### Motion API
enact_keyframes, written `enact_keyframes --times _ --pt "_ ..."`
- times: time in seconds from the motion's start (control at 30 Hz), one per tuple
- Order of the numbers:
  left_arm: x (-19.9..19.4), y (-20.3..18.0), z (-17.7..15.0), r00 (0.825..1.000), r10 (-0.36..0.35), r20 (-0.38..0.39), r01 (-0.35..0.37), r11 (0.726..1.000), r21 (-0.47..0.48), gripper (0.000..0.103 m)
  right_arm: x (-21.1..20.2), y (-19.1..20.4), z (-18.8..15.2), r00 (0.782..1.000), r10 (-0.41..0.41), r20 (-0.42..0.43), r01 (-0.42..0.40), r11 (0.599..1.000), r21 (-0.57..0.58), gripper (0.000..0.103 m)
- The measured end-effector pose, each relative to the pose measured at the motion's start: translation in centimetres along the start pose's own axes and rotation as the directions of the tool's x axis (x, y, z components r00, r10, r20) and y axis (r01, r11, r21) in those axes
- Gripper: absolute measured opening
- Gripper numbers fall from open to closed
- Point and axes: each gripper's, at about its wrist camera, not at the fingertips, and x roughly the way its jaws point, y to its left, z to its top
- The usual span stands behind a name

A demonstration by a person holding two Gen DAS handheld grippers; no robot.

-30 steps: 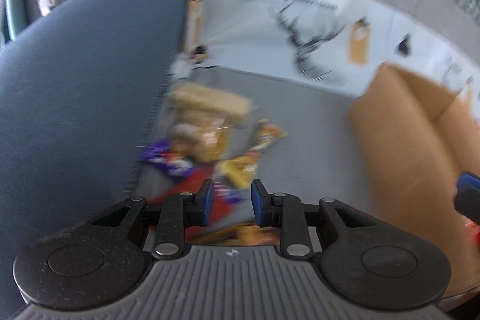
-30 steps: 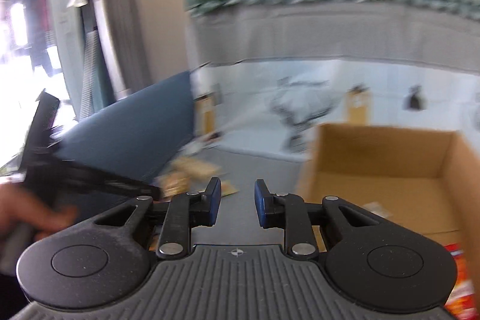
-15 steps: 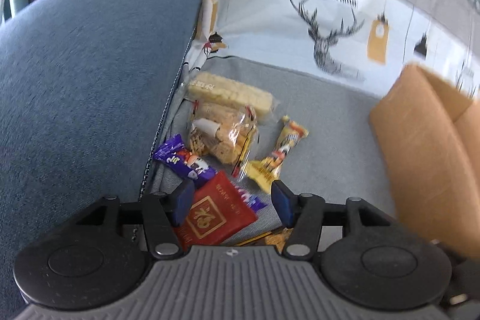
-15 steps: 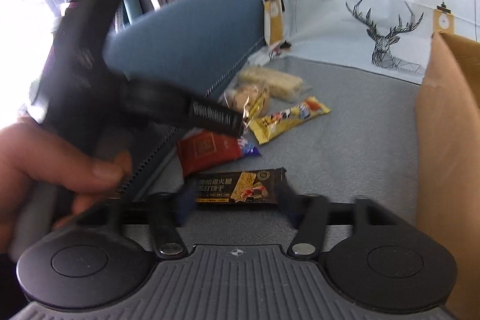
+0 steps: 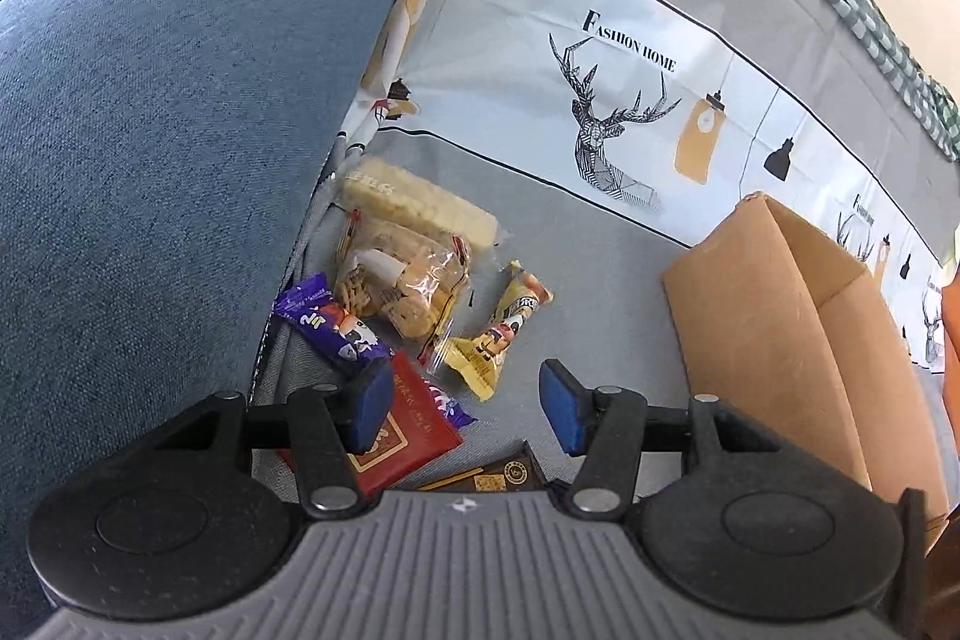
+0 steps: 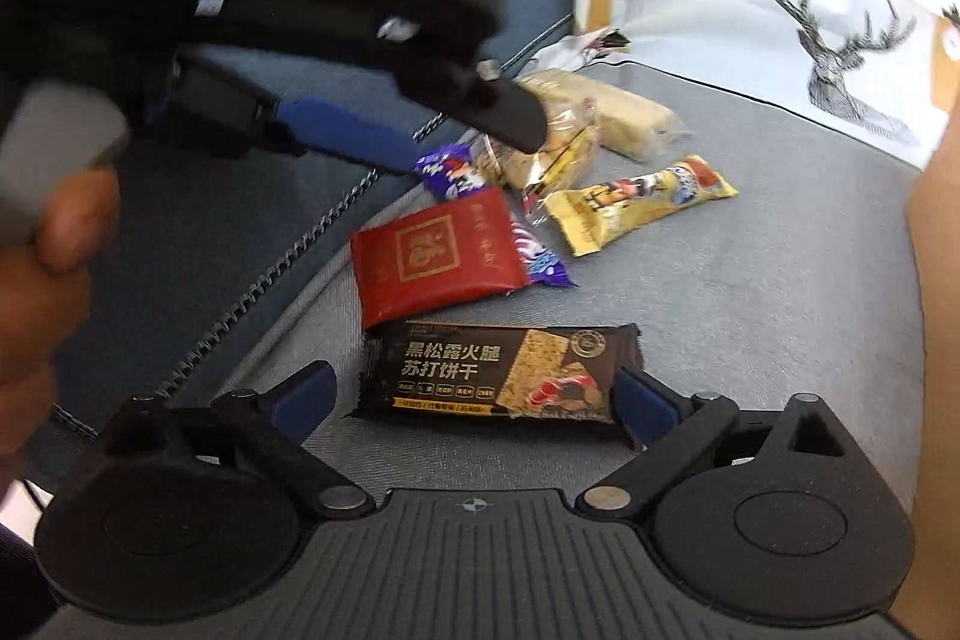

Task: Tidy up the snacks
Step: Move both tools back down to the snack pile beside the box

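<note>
In the left wrist view the gripper body hides most of the black cracker packet (image 5: 507, 472) and the red packet's (image 5: 414, 430) near end; the cardboard box (image 5: 774, 328) is cut off at the right edge. In the right wrist view the left gripper (image 6: 336, 112) is blurred, covering part of the clear biscuit bag (image 6: 558, 148).

Right gripper (image 6: 474, 397) dropped from facing the box and wall toward the sofa seat; jaws opening wide, now astride the black cracker pack (image 6: 498, 373), not pressing it. Left gripper (image 5: 465, 409) parted from near-closed to half open, over the red packet (image 5: 414, 430), nothing gripped.
</note>
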Motion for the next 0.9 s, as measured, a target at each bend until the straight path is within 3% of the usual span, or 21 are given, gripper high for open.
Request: enact_keyframes --times 0.37,0.9 --pt "0.7 -0.2 -0.1 0.999 0.030 -0.014 -0.030 0.999 0.021 0.060 0.5 -0.2 -0.2 0.996 -0.088 0.010 0.088 0.995 -0.040 0.100" --pt "1.1 -0.5 -0.7 0.997 0.071 -0.031 -0.069 0.996 0.060 0.061 1.0 -0.7 0.0 0.997 -0.070 -0.017 0.069 0.997 -0.020 0.101"
